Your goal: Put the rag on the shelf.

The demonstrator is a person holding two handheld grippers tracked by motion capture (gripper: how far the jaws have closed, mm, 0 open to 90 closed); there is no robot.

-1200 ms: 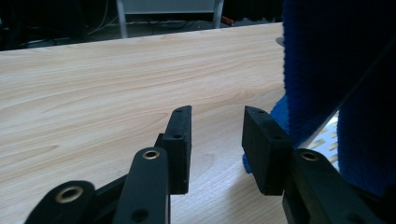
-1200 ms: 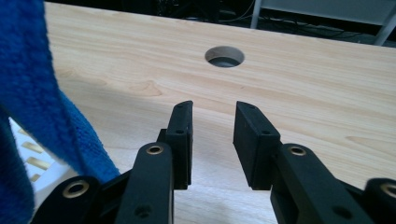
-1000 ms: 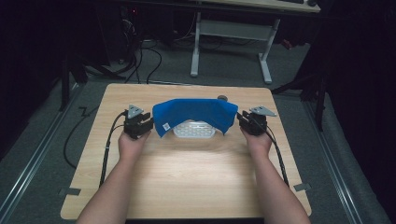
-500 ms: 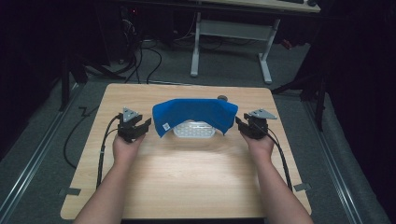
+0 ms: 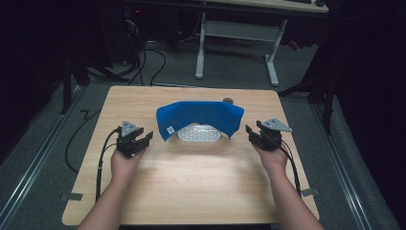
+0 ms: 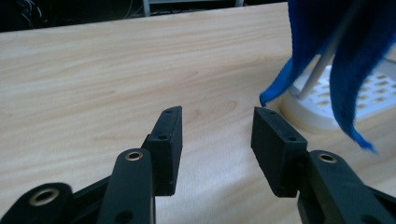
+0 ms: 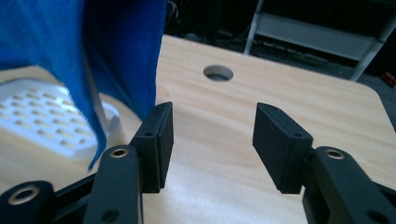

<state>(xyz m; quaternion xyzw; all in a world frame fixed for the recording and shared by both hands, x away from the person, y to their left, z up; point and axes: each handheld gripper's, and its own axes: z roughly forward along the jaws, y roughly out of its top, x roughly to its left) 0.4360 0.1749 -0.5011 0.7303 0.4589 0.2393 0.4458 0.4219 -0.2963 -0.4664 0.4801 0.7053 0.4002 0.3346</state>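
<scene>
The blue cloth (image 5: 200, 116) hangs draped over the white rack (image 5: 199, 132) at the frame's upper middle, and both the left claw (image 5: 142, 142) and right claw (image 5: 252, 133) have drawn back outward, wide and empty, so the hanging looks finished.

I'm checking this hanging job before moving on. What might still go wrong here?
The blue cloth hangs over a thin rod on the white rack, and its ends droop low, so it may slide off. Both hand-held grippers, left and right, sit open close to those ends and might snag them.
</scene>
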